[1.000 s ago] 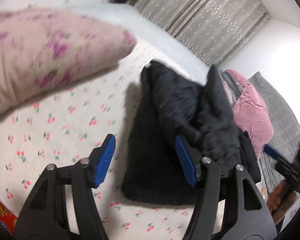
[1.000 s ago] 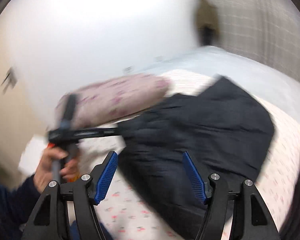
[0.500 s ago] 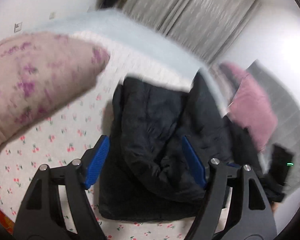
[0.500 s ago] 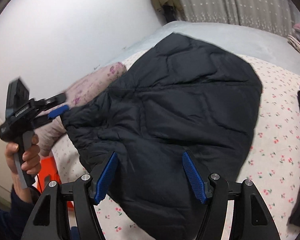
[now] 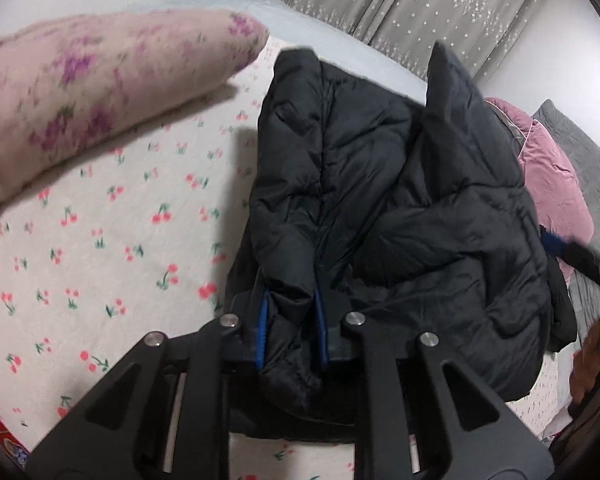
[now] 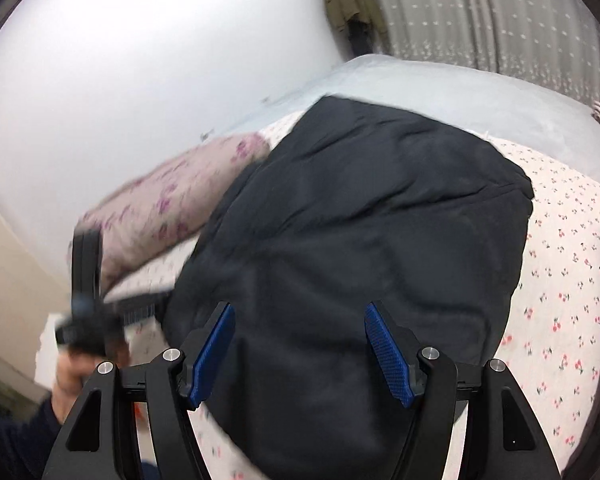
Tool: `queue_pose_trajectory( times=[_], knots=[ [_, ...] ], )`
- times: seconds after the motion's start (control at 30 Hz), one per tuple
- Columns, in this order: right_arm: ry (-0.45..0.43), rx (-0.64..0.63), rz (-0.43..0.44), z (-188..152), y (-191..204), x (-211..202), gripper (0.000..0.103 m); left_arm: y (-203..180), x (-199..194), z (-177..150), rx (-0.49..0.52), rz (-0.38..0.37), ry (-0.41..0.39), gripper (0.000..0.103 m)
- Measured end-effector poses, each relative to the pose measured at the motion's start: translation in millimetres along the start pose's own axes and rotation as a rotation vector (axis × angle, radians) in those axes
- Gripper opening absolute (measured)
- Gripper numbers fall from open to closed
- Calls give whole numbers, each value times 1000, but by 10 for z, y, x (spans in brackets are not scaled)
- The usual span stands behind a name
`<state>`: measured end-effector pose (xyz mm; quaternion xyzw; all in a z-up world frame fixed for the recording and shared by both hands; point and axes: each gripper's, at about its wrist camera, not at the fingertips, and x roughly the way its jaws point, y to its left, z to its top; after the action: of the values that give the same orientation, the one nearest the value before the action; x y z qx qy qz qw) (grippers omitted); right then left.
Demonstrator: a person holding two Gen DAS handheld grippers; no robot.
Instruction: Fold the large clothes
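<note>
Left tongs (image 5: 290,330): jaws have just closed, pinching a fold of the black jacket (image 5: 380,200) between the blue pads.
Right tongs (image 6: 300,354): jaws wide, nothing gripped; the jacket lies beneath and ahead of them.
Jacket: bunched on the cherry-print sheet (image 5: 100,240) (quilted, puffy).
Pillow (image 5: 92,92): floral, left of the left tongs, beyond the sheet.
Pink bedding (image 5: 552,176): right of the jacket.
Curtain (image 5: 412,8): farthest back.
</note>
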<state>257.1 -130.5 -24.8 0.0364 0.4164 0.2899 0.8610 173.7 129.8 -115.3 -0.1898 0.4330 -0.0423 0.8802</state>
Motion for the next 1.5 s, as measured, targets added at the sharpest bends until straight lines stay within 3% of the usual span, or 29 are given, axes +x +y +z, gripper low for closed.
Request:
queue_pose_trajectory(
  times=[0.13,0.27,0.43,0.53,0.7,0.8,0.87,0.97,1.07,1.2,1.23,1.37,1.5],
  knots=[
    [44,14,20,99,-26,336,69,155,48,-63,-23,-31,8,21],
    [117,-98,-50,99,174,715,70,206,50,-81,-9,-24,7,22],
    [222,-99,-58,33,94,1075,71,297,-71,-11,-59,-29,20,28],
    [215,-120,-71,-63,89,1126,71,226,-246,73,-42,5,10,28],
    [188,-137,-81,-32,115,954,71,-27,-689,316,44,24,-92,29],
    [148,-159,-54,61,178,730,70,-254,-909,499,90,-12,-142,37],
    [71,-157,-26,184,183,468,70,-544,-935,623,172,-54,-139,47],
    [-36,-105,-1,420,68,175,71,-968,-769,817,288,-125,-95,52],
    [-54,-21,-27,582,-171,174,71,-1219,-369,1017,318,-143,6,54],
    [17,95,-83,687,-350,719,71,-1299,292,1175,357,70,63,55],
    [29,108,-87,684,-349,817,71,-1242,426,1188,350,81,71,60],
    [75,114,-117,705,-455,1221,73,-868,547,1166,197,-25,69,61],
    [113,102,-134,696,-362,1429,78,-681,590,995,172,-62,22,63]
  ],
)
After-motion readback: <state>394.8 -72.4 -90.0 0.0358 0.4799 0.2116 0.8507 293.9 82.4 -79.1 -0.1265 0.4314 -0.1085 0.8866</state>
